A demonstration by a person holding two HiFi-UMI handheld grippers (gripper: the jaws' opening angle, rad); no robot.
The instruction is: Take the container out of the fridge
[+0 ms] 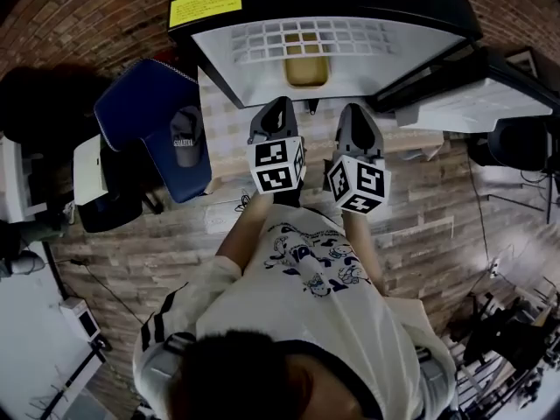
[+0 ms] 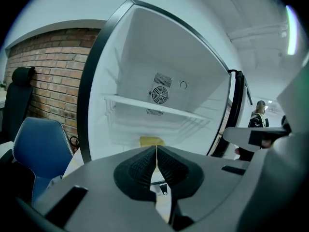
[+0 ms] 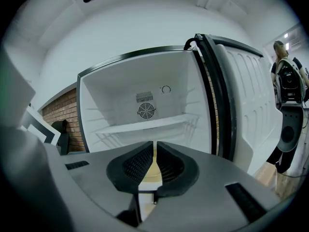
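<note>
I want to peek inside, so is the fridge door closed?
No, the fridge door is swung wide open, and the yellow container shows inside.

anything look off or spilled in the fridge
Nothing stands out. The fridge is open and looks clean inside; the yellow container sits alone under the shelf, with no spill in sight.

The left tongs [image 1: 279, 105] and right tongs [image 1: 354, 109] are held side by side just in front of the open fridge [image 1: 398, 46], both pointing into it. The left jaws are pressed together with nothing between them. The right jaws nearly meet, leaving a thin slit. The bare left forearm [image 1: 241, 233] reaches towards the fridge.
</note>
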